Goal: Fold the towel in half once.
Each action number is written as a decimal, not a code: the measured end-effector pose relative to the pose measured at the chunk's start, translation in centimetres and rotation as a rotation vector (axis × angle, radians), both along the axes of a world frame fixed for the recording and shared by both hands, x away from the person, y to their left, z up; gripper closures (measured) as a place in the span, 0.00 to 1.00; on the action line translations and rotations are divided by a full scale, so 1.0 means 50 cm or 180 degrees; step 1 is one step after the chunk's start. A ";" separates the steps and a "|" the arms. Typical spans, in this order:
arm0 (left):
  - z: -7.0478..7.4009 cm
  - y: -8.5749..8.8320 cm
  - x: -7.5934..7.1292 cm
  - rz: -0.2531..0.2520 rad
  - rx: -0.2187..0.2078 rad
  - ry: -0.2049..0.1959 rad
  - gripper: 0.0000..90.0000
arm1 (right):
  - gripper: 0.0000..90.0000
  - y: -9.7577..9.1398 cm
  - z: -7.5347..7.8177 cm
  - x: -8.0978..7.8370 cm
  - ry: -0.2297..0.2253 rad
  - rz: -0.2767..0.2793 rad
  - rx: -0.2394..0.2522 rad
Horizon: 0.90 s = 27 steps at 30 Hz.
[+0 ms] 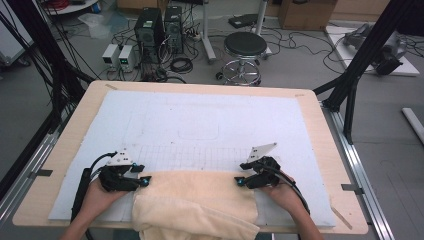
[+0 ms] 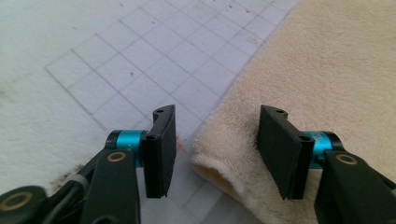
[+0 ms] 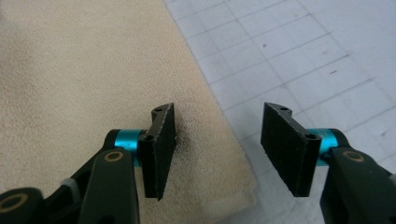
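A cream towel (image 1: pixel 197 200) lies folded at the lower centre of the high view, on the white mat (image 1: pixel 200 125) of the desk (image 1: pixel 320 150), and its front part hangs over the near edge. The left tool (image 1: pixel 142 175) stands at the towel's upper left corner, the right tool (image 1: pixel 241 173) at its upper right corner. Both tools have their jaws apart, with the towel's corner between them; the pads do not press on it.
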<state>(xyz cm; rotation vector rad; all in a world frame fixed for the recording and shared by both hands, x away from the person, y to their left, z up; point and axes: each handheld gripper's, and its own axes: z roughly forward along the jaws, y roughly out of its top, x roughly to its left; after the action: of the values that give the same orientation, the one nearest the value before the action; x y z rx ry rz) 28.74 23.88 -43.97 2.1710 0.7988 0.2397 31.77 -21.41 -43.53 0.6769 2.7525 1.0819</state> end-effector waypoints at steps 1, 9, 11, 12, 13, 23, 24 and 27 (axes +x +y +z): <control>-0.001 0.000 -0.002 -0.0023 -0.0030 0.0012 0.62 | 0.56 -0.003 -0.002 0.002 0.0051 0.0015 0.0069; 0.015 -0.008 0.011 -0.0011 -0.0011 0.0019 0.94 | 0.94 -0.001 0.008 0.007 0.0237 0.0170 0.0133; 0.026 -0.013 0.033 0.0129 -0.0027 -0.0061 0.95 | 0.95 0.002 0.023 0.017 0.0105 0.0111 0.0100; 0.033 -0.015 0.049 0.0215 -0.0075 -0.0090 0.95 | 0.95 0.003 0.033 0.026 0.0021 0.0069 0.0082; 0.043 -0.018 0.069 0.0289 -0.0077 -0.0123 0.95 | 0.95 0.005 0.044 0.038 -0.0018 0.0009 0.0052; 0.158 -0.055 0.279 0.0857 0.0037 -0.0499 0.95 | 0.96 0.006 0.135 0.243 -0.0318 -0.0529 0.0008; 0.171 -0.057 0.295 0.0906 -0.0002 -0.0513 0.95 | 0.95 0.006 0.148 0.259 -0.0369 -0.0587 0.0006; 0.202 -0.059 0.331 0.0948 -0.0101 -0.0590 0.95 | 0.95 0.001 0.188 0.301 -0.0449 -0.0703 0.0045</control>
<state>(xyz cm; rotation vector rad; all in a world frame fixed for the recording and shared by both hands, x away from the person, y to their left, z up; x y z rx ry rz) 45.30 20.92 -33.89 1.9606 1.0086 0.5664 46.82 -21.36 -34.16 0.8479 2.4851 1.0580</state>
